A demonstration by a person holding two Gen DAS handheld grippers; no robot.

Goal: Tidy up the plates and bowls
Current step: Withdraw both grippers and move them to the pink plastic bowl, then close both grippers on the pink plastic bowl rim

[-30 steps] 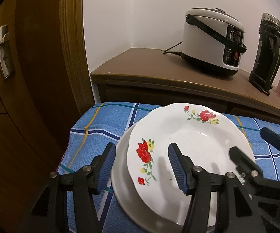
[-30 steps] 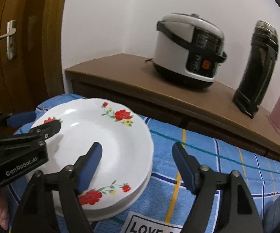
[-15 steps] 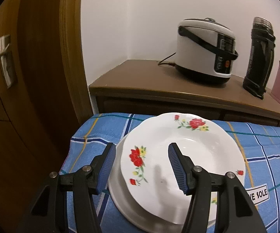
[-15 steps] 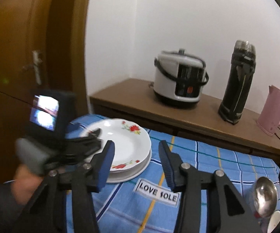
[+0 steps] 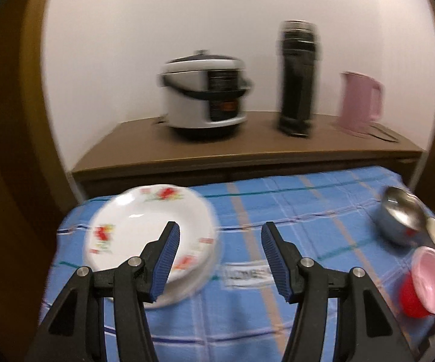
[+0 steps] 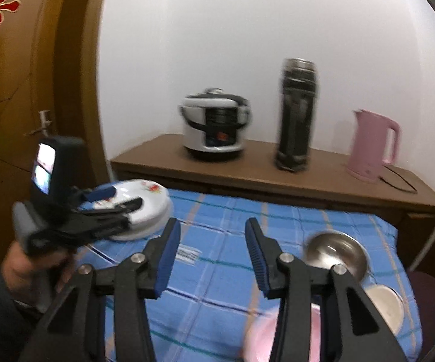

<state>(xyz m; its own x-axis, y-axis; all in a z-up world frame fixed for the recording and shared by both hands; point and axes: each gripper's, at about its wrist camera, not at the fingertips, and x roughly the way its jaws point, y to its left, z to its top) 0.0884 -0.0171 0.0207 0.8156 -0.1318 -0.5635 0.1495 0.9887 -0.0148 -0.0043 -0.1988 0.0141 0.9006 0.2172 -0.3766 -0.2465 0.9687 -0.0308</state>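
Both views are motion-blurred: rice cooker (image 5: 205, 96), flask (image 5: 297, 78) and stacked plates (image 5: 148, 229) smear sideways, worst in the left wrist view. Gripper fingers (image 5: 169, 256) near the lens stay sharp. Soft indoor light, bright white wall (image 6: 247, 45), dim brown door (image 6: 21, 105) at left. Glare on the steel bowl (image 6: 335, 250). Strong fisheye bending, black vignette corners.

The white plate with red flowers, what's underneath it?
The white flowered plate sits on at least one more white plate, whose rim shows below it. That stack rests on the blue checked tablecloth. How many plates lie beneath is hidden and blurred.
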